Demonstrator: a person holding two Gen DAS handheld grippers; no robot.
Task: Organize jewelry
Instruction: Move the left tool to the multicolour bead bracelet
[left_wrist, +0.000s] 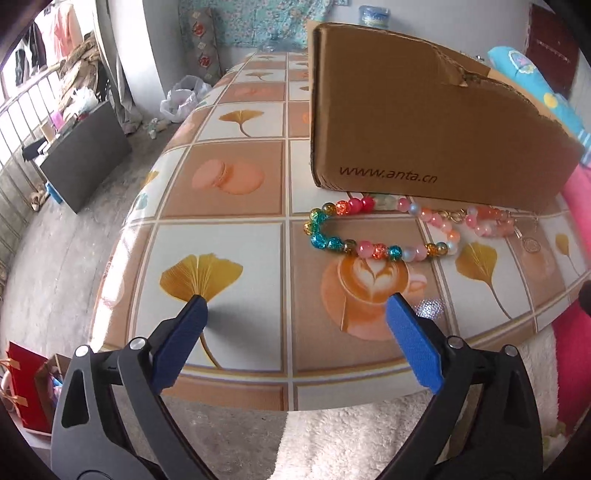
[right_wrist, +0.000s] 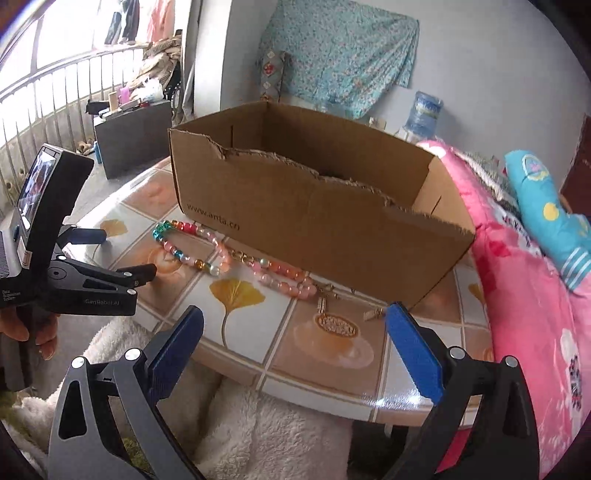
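Left gripper (left_wrist: 295, 301): blue-padded jaws spread wide, nothing held, poised above near table edge. Right gripper (right_wrist: 295, 314): jaws likewise wide apart, holding nothing.

Multicolour bead bracelet (left_wrist: 373, 230): loop lying flat on table (left_wrist: 221, 177), touching front wall of cardboard box (left_wrist: 424, 122). Pink bead bracelet (left_wrist: 491, 221): just right of first, also against box front.

Gold pendant (right_wrist: 324, 303) and small clasp-like piece (right_wrist: 373, 314): on table in front of box, near right gripper's right finger; detail too small to tell.

Box: open-topped, torn front rim, printed "www.anta.cn".

Pink quilt (right_wrist: 524, 280): right of table.

Left gripper (left_wrist: 297, 306) — black arms, blue pads (left_wrist: 413, 343), silver screws
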